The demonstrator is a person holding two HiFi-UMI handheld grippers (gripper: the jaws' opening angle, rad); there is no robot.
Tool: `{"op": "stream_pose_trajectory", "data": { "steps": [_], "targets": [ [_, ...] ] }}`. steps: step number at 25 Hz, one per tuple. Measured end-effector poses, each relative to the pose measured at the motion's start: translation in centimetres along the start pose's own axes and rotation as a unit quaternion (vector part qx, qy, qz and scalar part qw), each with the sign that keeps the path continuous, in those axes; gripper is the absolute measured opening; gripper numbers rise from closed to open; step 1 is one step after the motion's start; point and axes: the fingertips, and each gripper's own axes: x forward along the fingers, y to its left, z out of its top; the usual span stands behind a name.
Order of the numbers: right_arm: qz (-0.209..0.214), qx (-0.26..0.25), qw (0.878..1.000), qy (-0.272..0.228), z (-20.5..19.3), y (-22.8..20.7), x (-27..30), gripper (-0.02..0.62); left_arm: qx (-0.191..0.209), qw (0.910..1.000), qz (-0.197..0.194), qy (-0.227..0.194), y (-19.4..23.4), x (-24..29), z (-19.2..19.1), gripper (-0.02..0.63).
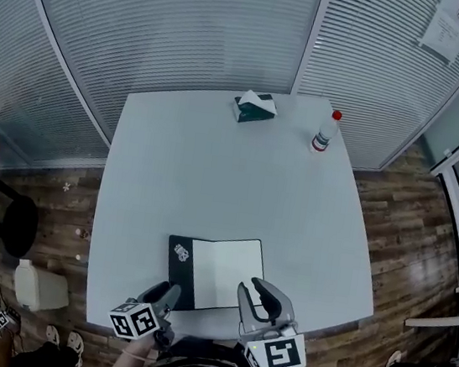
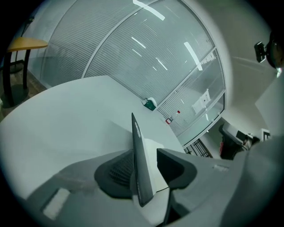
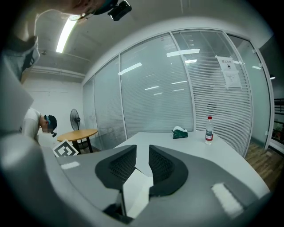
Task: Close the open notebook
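My left gripper (image 2: 147, 165) was released, its 2 jaws standing wide apart. The notebook's dark cover (image 2: 138, 159) rose edge-on between them, close against the left pad (image 2: 119, 170) and clear of the right one. My right gripper (image 3: 142, 163) hung just beside it with its jaws a little apart. They were clenched on nothing, and only a white page (image 3: 135, 190) showed low in the gap.

The notebook (image 1: 221, 272) lay open near the front edge of the white table (image 1: 215, 168). Its pale right-hand page was flat, and the dark cover was on the left by my left gripper.

Well apart from it, at the table's far edge, sat 1 green tissue box (image 1: 255, 106). 1 clear bottle (image 1: 325, 133) with a red cap stood upright to its right. Behind them ran a glass wall with blinds (image 1: 193, 21).
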Motion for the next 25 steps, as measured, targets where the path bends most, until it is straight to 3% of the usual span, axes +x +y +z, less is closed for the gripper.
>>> {"op": "stream_pose_trajectory", "data": {
  "steps": [4,11,14,25],
  "targets": [
    [0.001,0.003,1.0,-0.001,0.0,-0.2,-0.1,0.089,0.007,0.9998,-0.016,0.007,-1.3,0.5,-0.1,0.164],
    [-0.006,0.001,1.0,-0.001,0.1,-0.7,-0.6,0.089,0.056,0.9982,-0.013,0.016,-2.9,1.5,-0.4,0.126],
    [-0.013,-0.001,1.0,-0.004,0.3,-1.0,-1.1,0.089,0.079,0.9967,-0.009,0.014,-3.7,1.6,-0.1,0.052],
    [-0.021,-0.004,1.0,-0.003,0.3,-2.1,-2.1,0.089,0.097,0.9943,-0.04,0.019,-7.2,2.8,-0.4,0.049]
  ]
}}
